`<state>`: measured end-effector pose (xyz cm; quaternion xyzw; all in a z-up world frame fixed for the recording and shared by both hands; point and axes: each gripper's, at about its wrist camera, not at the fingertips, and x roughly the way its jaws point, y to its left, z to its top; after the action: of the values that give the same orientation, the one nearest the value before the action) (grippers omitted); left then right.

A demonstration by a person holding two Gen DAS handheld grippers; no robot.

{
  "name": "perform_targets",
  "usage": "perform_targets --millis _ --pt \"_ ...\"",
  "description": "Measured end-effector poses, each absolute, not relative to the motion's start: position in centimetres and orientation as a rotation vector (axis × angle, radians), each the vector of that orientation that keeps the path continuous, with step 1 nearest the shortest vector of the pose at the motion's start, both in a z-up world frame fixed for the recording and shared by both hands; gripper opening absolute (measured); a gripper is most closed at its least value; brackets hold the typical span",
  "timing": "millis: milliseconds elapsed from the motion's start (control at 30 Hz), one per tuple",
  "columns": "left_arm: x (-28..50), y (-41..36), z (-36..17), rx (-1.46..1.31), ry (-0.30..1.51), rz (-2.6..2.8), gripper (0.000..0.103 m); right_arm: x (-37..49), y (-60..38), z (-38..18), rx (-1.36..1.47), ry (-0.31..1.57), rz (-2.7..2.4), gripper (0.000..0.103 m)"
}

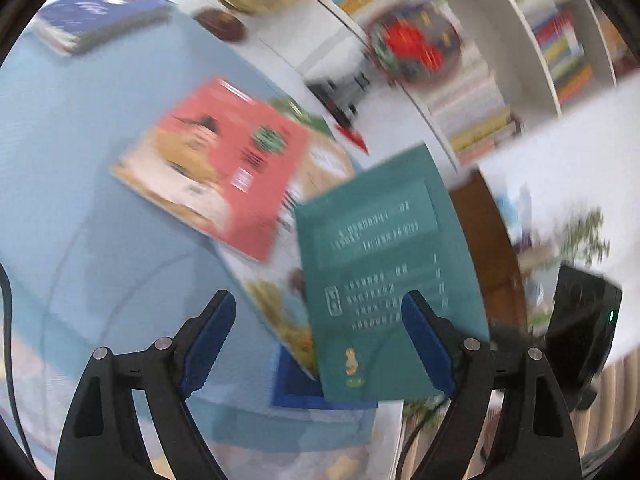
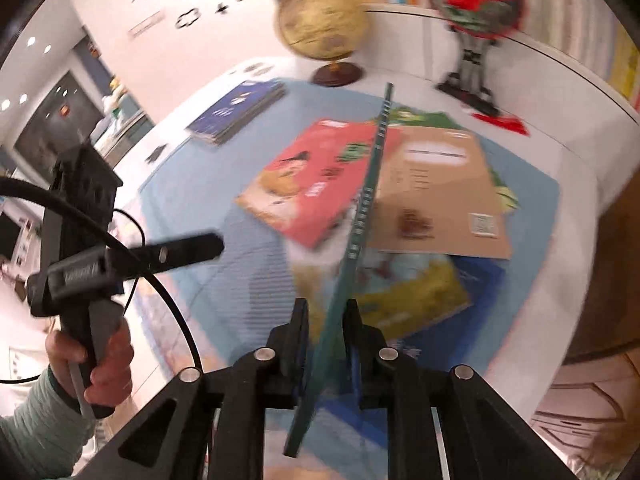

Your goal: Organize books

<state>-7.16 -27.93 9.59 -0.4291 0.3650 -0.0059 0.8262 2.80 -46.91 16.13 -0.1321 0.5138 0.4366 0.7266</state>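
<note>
Light-blue mat on a white table, bookshelves behind. Right gripper is clamped on a thin green paperback book, raised edge-on above the scattered books. Left gripper gapes, empty. Judged step: carrying it off; next, a steady placement.

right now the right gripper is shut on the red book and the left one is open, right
Not quite: the right gripper is shut on the green book, as the right wrist view shows. The red book lies on the table. The left gripper is open.
</note>
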Motion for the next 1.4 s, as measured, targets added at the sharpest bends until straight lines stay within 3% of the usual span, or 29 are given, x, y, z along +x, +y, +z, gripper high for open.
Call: perform_targets --millis 200,367,600,733,833,1400 --pt "-11.7 -23.7 8.8 -0.976 0.727 0.112 0.083 -1.5 -41.7 15.7 -0.304 1.172 1.113 0.023" --pt "-14.5 -21.7 7.0 -0.983 0.755 0.207 0.083 -4.0 -39.8 14.3 -0.344 1.21 1.18 0.05" --pt "-13.0 -25.2 2.9 -0.894 0.962 0.129 0.083 -0.5 -41.9 8.5 -0.301 1.282 0.975 0.05" --pt "-11.1 -28.5 1.2 -0.811 1.068 0.069 0.074 2.1 -44.3 4.7 -0.228 1.332 0.79 0.04" --pt "-10.8 -30.2 0.9 -0.734 1.089 0.058 0.073 2.5 -45.3 3.3 -0.177 1.351 0.758 0.038" --pt "-12.4 -31.1 0.8 -0.722 1.15 0.009 0.071 -2.9 -47.4 2.1 -0.172 1.459 0.823 0.038"
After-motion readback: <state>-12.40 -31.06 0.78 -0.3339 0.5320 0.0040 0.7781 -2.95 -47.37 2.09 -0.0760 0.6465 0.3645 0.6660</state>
